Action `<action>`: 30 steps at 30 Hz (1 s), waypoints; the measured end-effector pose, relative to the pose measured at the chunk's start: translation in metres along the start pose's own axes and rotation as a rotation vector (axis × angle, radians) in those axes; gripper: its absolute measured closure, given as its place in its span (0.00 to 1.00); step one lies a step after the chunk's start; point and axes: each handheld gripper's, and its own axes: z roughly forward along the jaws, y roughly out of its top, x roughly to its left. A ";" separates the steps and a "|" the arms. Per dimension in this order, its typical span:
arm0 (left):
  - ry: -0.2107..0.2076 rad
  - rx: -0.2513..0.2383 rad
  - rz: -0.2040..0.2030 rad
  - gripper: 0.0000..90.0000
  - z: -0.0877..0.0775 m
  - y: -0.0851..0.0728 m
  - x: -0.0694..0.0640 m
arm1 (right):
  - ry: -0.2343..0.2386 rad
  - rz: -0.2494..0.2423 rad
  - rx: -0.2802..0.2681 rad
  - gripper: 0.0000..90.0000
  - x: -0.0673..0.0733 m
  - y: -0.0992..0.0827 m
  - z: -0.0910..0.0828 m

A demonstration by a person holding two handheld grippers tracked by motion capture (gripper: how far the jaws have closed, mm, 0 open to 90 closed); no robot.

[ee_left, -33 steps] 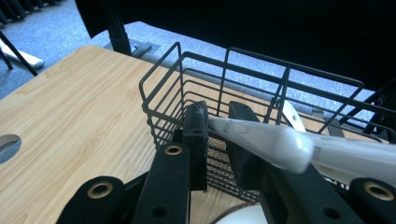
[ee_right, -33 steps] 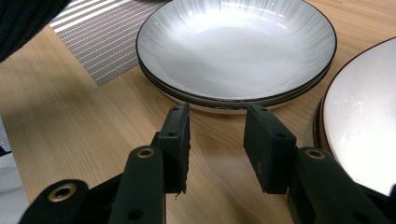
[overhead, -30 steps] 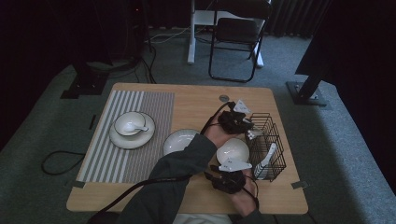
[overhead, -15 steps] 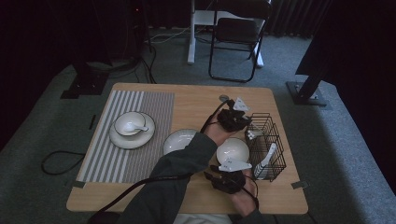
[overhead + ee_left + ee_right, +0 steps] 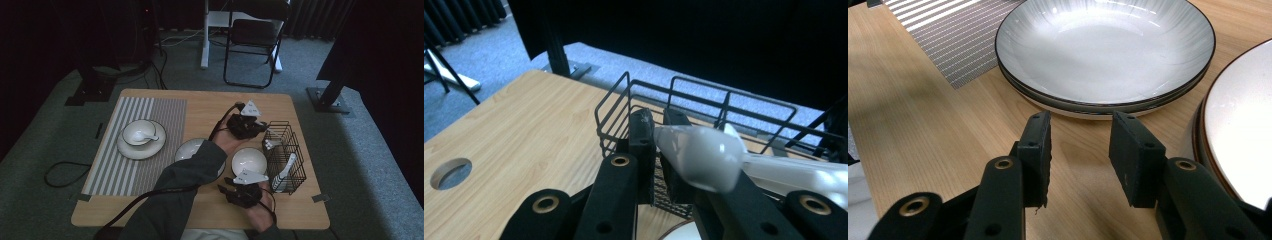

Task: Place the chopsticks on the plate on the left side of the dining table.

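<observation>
Two grippers work at the right half of the tabletop point(image 5: 200, 107) in the high view. The left gripper point(image 5: 248, 126), right of the frame's centre, has just been closing its fingers and now pinches a white spoon point(image 5: 704, 156). In the left gripper view that spoon sits just right of centre, clamped between the black fingers point(image 5: 642, 145) by one end, the rest slanting to the right edge. Just behind it stands the black wire basket point(image 5: 684, 97), in the upper middle of that frame. In the high view the basket point(image 5: 286, 155) is at the right of the tabletop, with another white spoon point(image 5: 283, 172) leaning inside it.

The right gripper point(image 5: 243, 192) rests low in the high view, below a small white bowl point(image 5: 248, 161). Its fingers point(image 5: 1039, 150) stand parted with nothing between them, pointing at a shallow grey plate point(image 5: 1105, 50) across the top of the right gripper view; the bowl's rim point(image 5: 1233, 135) shows at the right edge.

At centre left of the high view a striped mat point(image 5: 145, 107) carries a bowl on a saucer point(image 5: 142, 139).
</observation>
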 end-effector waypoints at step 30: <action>0.044 -0.053 0.038 0.94 -0.089 0.011 0.019 | -0.004 -0.007 -0.015 0.64 -0.001 0.009 -0.006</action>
